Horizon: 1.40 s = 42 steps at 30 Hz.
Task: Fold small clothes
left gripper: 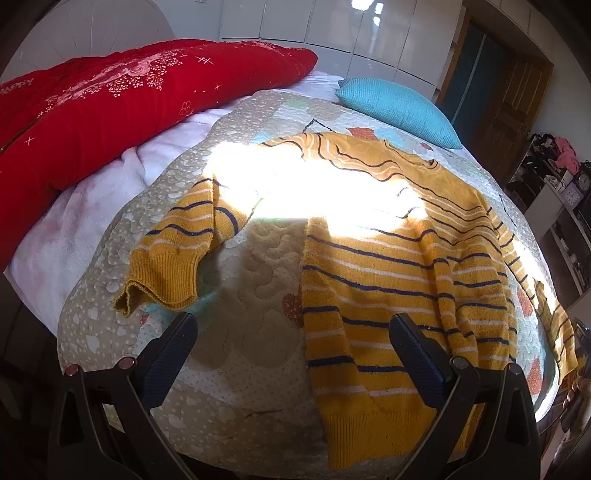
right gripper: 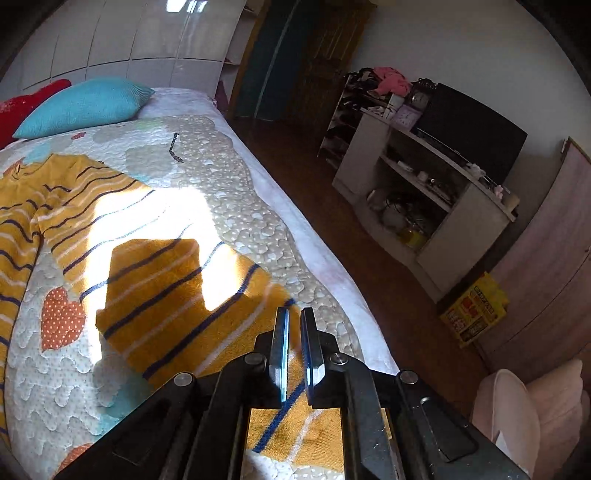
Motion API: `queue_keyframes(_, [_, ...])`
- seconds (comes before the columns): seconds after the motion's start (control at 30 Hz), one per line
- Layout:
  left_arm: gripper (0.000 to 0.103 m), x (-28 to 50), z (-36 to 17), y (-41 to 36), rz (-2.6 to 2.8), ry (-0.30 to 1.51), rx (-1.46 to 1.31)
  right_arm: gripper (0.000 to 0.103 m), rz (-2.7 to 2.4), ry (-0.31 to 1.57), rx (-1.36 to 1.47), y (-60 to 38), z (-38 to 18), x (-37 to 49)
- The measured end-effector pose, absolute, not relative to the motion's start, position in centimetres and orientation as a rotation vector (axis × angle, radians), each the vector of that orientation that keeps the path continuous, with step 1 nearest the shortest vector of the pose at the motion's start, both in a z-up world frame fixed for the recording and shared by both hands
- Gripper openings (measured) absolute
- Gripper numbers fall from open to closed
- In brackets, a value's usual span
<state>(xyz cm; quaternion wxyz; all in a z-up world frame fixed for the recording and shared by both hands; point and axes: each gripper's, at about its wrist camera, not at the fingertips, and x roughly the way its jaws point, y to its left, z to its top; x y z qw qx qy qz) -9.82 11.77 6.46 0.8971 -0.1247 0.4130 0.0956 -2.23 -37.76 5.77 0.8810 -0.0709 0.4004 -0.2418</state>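
— 1 garment only: a mustard striped knit sweater (left gripper: 388, 266) spread on the quilted bedspread (left gripper: 243, 280) of the bed. How do you think it handles?

— Soft and light, I judge; the knit drapes and wrinkles, so it should follow whatever pulls it. Not slippery, the yarn looks fuzzy. The ribbed cuff (left gripper: 162, 280) of the left sleeve and the ribbed hem (left gripper: 373, 432) are the thicker, firmer places to pinch.

— And the tongs?

— The left tongs (left gripper: 291, 354) hover released, jaws wide apart, between that cuff and the body's edge, touching neither. The right tongs (right gripper: 294, 332) are nearly clenched over the end of the right sleeve (right gripper: 177, 288); I cannot tell whether any cloth is actually caught between them.

— The surface?

— Padded and dimpled, so the knit may cling a little when dragged. Hard sunlight washes out the chest. A teal pillow (left gripper: 399, 107) and a red quilt (left gripper: 110, 103) lie well apart, near the headboard.

— The room?

— Wooden floor (right gripper: 332, 206), a white shelf unit (right gripper: 424, 192) with a dark screen (right gripper: 469, 133), glossy wardrobe doors (right gripper: 129, 33).
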Motion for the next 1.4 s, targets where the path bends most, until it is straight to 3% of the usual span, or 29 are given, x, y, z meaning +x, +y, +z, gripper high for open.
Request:
queue_keyframes(0.27, [0.103,-9.7,5.2,12.1,0.199,0.889,-0.269,0.031,-0.432,0.826,-0.107,-35.6,6.7,-2.8])
queue_keyframes(0.43, [0.103,-9.4,3.6,12.1,0.14,0.93,-0.32,0.049,-0.165,0.824,0.116,-33.8,7.1,-5.0])
queue_keyframes(0.6, [0.103,-8.6,2.1,10.5,0.069,0.964,-0.314,0.049,0.216,0.89,0.316,-29.0,4.1,-6.7])
queue_keyframes(0.67, [0.086,-8.3,2.1,9.5,0.059,0.966,-0.27,0.05,0.301,0.918,0.327,-26.8,3.0,-6.8])
queue_keyframes(0.73, [0.042,-8.2,2.2,8.8,0.059,0.98,-0.233,0.05,0.339,0.943,0.333,-25.1,2.0,-6.8])
queue_keyframes(0.77, [0.034,-8.2,2.3,8.6,0.049,0.984,-0.231,0.05,0.361,0.96,0.346,-24.3,1.6,-6.8])
queue_keyframes(0.8, [0.017,-8.2,2.3,8.5,0.024,0.991,-0.245,0.05,0.38,0.978,0.36,-23.6,1.1,-6.7])
queue_keyframes(0.83, [0.009,-8.2,2.2,8.6,0.005,1.0,-0.263,0.051,0.383,0.993,0.367,-23.0,0.6,-6.7])
queue_keyframes(0.9, [0.009,-8.3,2.4,8.7,0.013,1.001,-0.278,0.053,0.356,0.978,0.347,-21.9,0.3,-7.0])
queue_keyframes(0.97, [0.008,-8.5,2.8,9.3,0.02,0.996,-0.32,0.041,0.366,0.966,0.327,-21.1,0.5,-7.4])
queue_keyframes(1.0, [0.008,-8.7,3.1,9.7,0.025,0.991,-0.343,0.014,0.391,0.973,0.335,-20.9,0.6,-7.4])
queue_keyframes(1.03, [0.008,-8.9,3.5,10.2,0.028,0.985,-0.362,0.01,0.41,0.982,0.347,-21.0,0.7,-7.4])
queue_keyframes(1.4, [0.003,-13.6,5.1,13.8,0.088,0.952,-0.398,0.004,0.282,0.917,0.429,-29.0,4.3,-12.9])
